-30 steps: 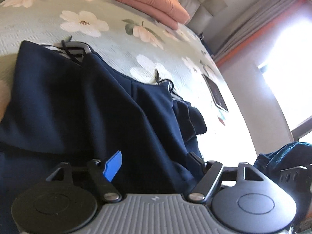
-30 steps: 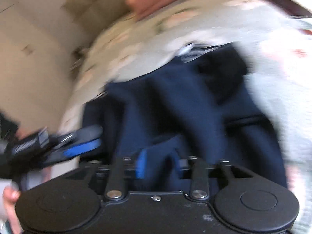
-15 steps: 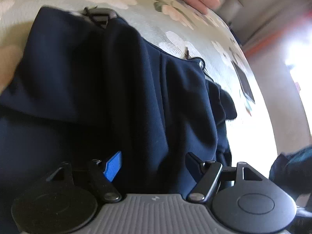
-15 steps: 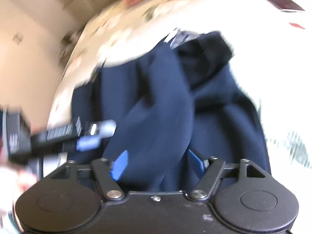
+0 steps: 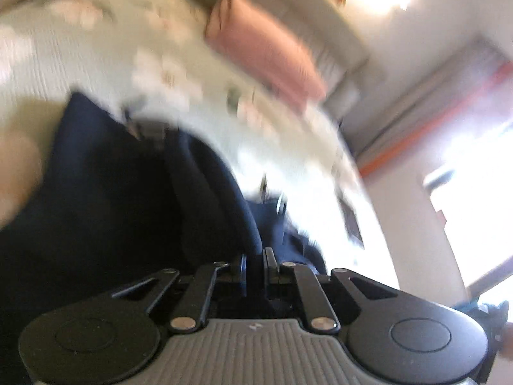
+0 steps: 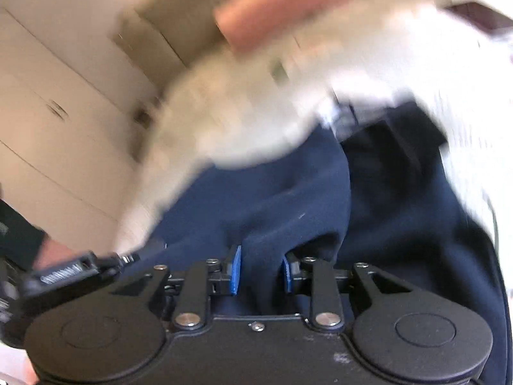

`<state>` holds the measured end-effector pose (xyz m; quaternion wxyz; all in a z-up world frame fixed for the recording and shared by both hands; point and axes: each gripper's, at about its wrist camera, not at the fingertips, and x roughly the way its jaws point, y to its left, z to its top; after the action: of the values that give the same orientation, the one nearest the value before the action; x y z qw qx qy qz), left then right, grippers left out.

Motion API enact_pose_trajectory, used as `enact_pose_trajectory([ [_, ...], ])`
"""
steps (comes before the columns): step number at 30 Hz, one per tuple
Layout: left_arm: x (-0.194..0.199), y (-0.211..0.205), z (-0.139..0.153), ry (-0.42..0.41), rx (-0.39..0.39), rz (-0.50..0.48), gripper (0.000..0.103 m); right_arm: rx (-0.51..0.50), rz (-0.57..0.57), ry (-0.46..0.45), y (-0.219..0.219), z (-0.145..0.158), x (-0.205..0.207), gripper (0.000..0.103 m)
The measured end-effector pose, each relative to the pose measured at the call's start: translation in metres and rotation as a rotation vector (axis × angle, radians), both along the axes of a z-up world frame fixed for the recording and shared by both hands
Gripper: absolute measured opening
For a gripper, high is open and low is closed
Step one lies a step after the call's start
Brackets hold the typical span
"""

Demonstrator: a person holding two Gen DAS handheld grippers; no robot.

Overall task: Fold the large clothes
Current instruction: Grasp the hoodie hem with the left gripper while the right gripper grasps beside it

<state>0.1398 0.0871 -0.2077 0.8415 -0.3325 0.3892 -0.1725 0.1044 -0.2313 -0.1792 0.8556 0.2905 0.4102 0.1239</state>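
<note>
Pale floral-print bedspread [image 5: 96, 57] w/ large dark navy fabric garment [image 5: 105, 199] lying across it, running away from both grippers. Left gripper [image 5: 255, 268] is closing, pinching a fold; right gripper [image 6: 261, 272] is closing round another, equally near.
</note>
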Motion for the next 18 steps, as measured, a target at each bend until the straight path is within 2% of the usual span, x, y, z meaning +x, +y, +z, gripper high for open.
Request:
enact_pose_trajectory([
  [2,0.0,0.012,-0.002,0.02,0.034,0.022,0.01,0.038,-0.03,-0.023,-0.013,0.005,-0.005,0.032],
  [3,-0.001,0.015,-0.009,0.054,0.092,0.04,0.01,0.029,-0.037,-0.002,-0.018,0.0,-0.006,0.032],
  [5,-0.005,0.017,-0.033,0.144,0.188,0.048,0.01,-0.049,-0.061,0.118,-0.021,-0.027,-0.007,0.041],
  [7,-0.013,0.019,-0.06,0.25,0.222,0.03,0.01,-0.122,-0.073,0.334,-0.028,-0.066,-0.012,0.05],
  [8,-0.02,0.021,-0.066,0.269,0.219,0.022,0.01,-0.09,-0.065,0.406,-0.035,-0.08,-0.018,0.052],
  [9,-0.028,0.023,-0.067,0.266,0.219,0.013,0.01,-0.045,-0.082,0.428,-0.042,-0.083,-0.026,0.053],
  [11,-0.037,0.023,-0.055,0.222,0.248,-0.018,0.01,-0.019,-0.122,0.401,-0.055,-0.069,-0.04,0.053],
  [13,-0.036,0.015,-0.035,0.149,0.274,-0.058,0.01,-0.073,-0.133,0.34,-0.058,-0.046,-0.044,0.054],
  [15,-0.025,-0.001,-0.014,0.063,0.263,-0.106,0.013,-0.123,-0.113,0.243,-0.051,-0.018,-0.044,0.054],
  [18,0.001,-0.031,0.011,-0.048,0.233,-0.196,0.014,-0.158,-0.037,0.107,-0.023,0.003,-0.027,0.053],
])
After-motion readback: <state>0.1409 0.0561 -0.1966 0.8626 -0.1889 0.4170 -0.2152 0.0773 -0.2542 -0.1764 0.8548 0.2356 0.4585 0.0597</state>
